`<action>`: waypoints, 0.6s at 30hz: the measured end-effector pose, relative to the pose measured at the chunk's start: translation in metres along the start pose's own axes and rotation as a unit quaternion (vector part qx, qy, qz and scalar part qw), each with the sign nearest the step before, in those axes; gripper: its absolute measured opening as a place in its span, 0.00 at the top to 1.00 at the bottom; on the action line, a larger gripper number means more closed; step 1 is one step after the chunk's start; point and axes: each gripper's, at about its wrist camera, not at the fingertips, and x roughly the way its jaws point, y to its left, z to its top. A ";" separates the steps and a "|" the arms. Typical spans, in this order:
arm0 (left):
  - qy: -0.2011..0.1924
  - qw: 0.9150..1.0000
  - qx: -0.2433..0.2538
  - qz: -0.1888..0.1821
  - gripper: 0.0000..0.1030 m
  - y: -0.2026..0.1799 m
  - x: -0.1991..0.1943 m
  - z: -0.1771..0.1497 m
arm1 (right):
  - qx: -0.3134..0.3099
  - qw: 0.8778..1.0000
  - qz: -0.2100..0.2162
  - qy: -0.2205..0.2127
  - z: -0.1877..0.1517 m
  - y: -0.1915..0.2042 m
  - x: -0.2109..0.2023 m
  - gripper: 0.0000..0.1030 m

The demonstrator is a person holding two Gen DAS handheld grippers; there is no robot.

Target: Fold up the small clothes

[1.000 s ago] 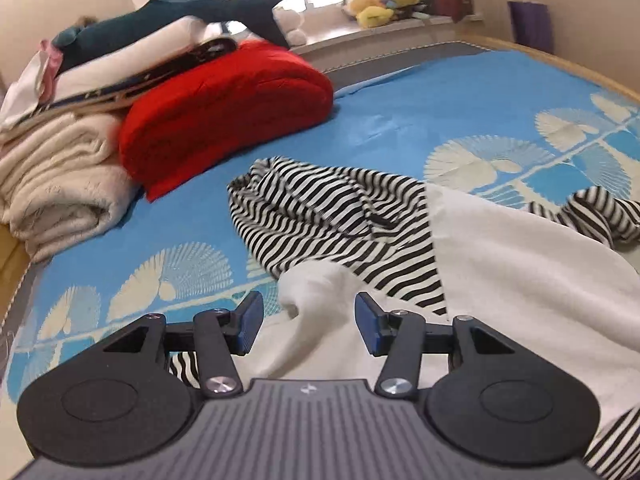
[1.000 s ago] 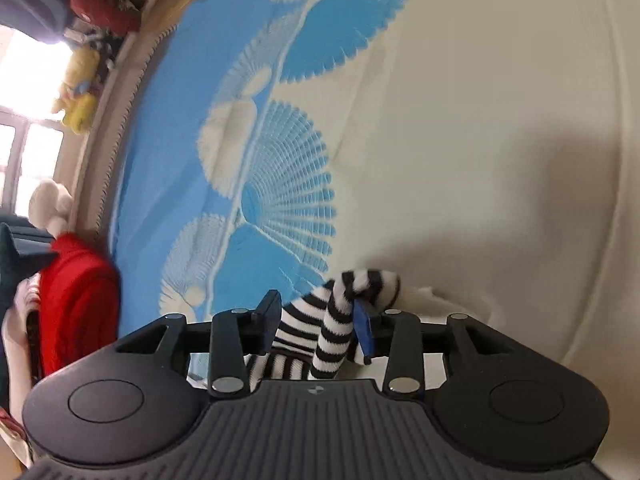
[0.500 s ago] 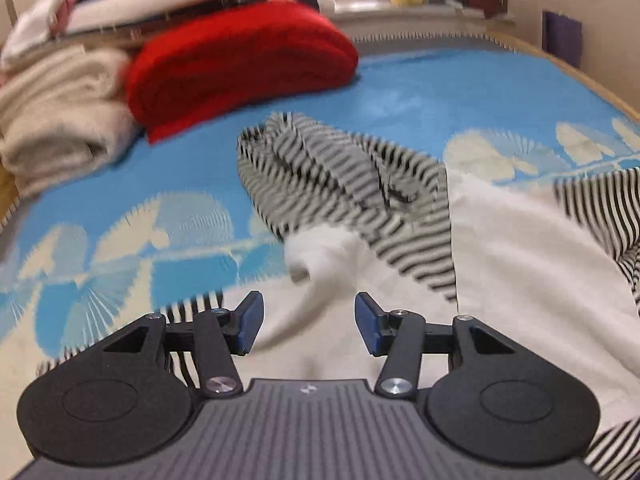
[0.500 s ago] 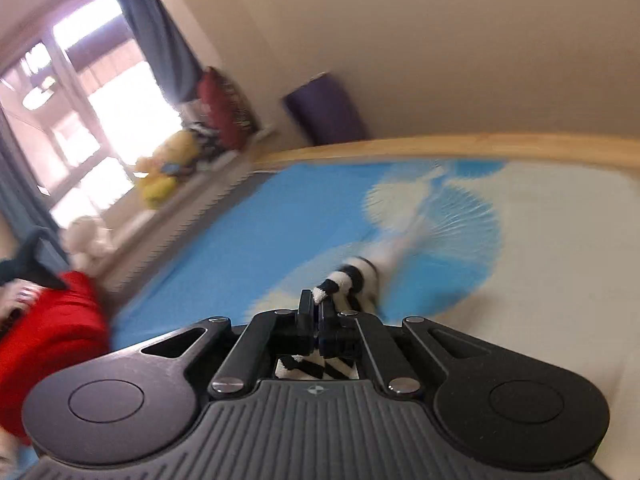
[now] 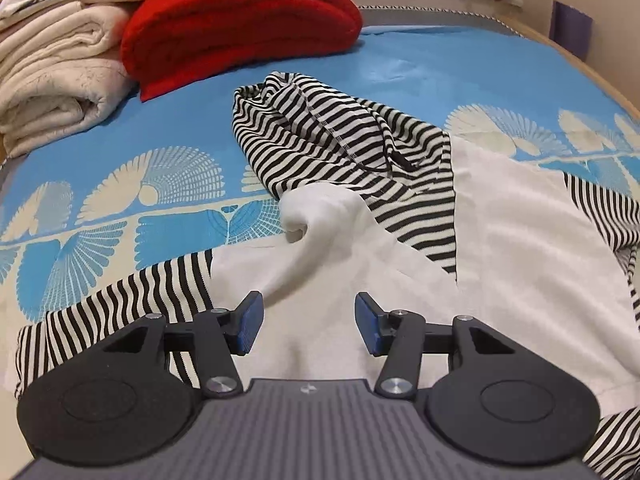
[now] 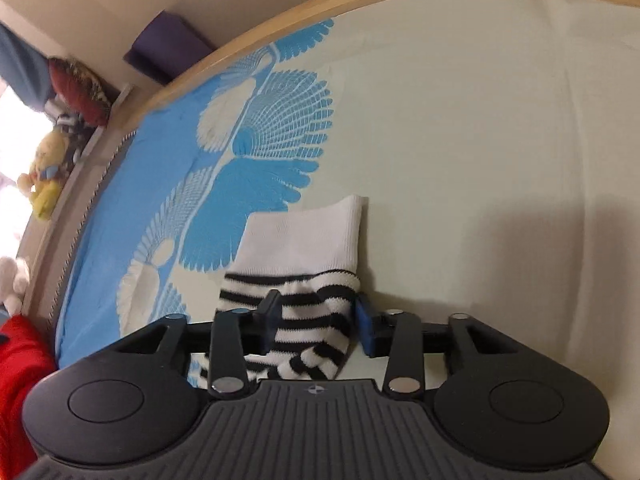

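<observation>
A small hooded top with a white body point(image 5: 516, 256) and black-and-white striped hood point(image 5: 320, 136) and sleeves lies spread on the blue patterned bedspread point(image 5: 420, 64). My left gripper point(image 5: 308, 322) is open and empty, just above the white body near its left striped sleeve point(image 5: 112, 312). In the right wrist view, the striped sleeve end with its white ribbed cuff point(image 6: 304, 240) lies flat on the bedspread between the fingers of my right gripper point(image 6: 316, 326), which is open around it.
A red folded blanket point(image 5: 240, 20) and a stack of cream blankets point(image 5: 52, 76) lie at the back left. A wooden bed rail point(image 6: 360, 12) runs along the far edge, with plush toys point(image 6: 44, 184) on the window ledge.
My right gripper, shut on the sleeve half a second ago, has carried it out, laid it flat and opened. My left gripper has moved in low over the white body.
</observation>
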 end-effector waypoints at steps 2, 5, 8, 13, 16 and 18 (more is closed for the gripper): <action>0.000 1.000 -0.001 0.001 0.46 0.000 0.001 0.000 | -0.005 0.999 -0.020 -0.027 0.005 0.011 -0.015 0.99; -0.001 1.000 -0.005 0.000 0.46 0.001 0.001 0.002 | -0.035 0.995 0.053 -0.079 0.019 0.068 -0.043 0.98; -0.003 1.000 -0.002 -0.007 0.46 -0.002 0.000 0.004 | -0.054 0.984 0.134 -0.101 0.036 0.120 -0.045 0.57; -0.003 1.000 0.013 -0.004 0.46 -0.006 0.001 0.001 | -0.023 0.987 0.107 -0.118 0.029 0.115 -0.039 0.46; 0.000 1.000 0.005 -0.001 0.46 -0.001 0.003 0.002 | -0.049 0.993 0.006 -0.104 0.005 0.084 -0.018 0.45; 0.001 1.000 -0.003 0.000 0.46 0.003 0.003 0.002 | -0.046 0.996 -0.045 -0.057 -0.004 0.068 0.009 0.45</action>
